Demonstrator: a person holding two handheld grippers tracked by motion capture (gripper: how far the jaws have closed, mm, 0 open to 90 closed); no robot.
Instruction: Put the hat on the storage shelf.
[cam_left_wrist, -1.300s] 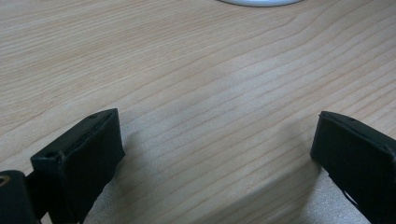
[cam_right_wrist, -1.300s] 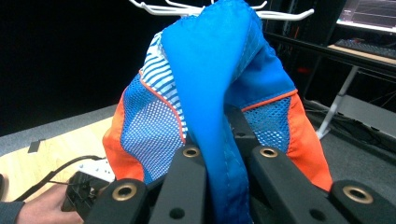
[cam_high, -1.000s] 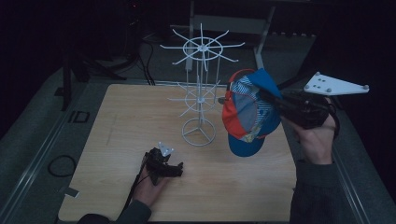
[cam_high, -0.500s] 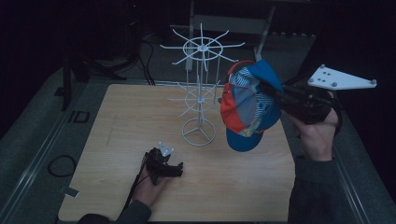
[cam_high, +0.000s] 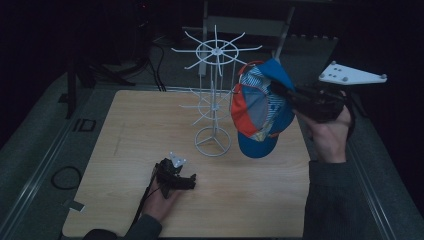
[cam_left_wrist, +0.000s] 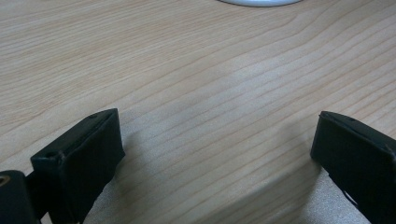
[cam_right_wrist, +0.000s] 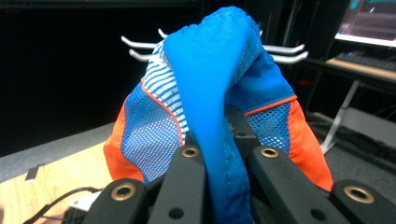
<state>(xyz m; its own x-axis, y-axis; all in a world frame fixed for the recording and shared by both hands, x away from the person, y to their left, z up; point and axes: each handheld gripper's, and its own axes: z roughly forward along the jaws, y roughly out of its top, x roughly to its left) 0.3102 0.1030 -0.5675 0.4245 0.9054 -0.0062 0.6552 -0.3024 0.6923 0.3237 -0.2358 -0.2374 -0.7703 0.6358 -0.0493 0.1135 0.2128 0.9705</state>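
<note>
Black tongs (cam_right_wrist: 219, 154) with brass-ringed screw holes, grey three-cornered plate (cam_high: 352, 75).

In the high view the cap (cam_high: 261, 107) covers the right side of the rack (cam_high: 214, 95), so the arms there cannot be followed. The right gripper (cam_high: 280, 90) has its jaw tips buried in the cap's fabric; where they end is hidden. In the right gripper view the cap blocks most of the rack (cam_right_wrist: 140, 44), leaving a few arm ends either side, and the jaws run off the bottom edge. In the left gripper view the rack's base (cam_left_wrist: 259, 2) is cut by the top edge, and both jaws are cut by the bottom and side edges. The counter (cam_high: 130, 130) has surroundings too dark to make out.
</note>
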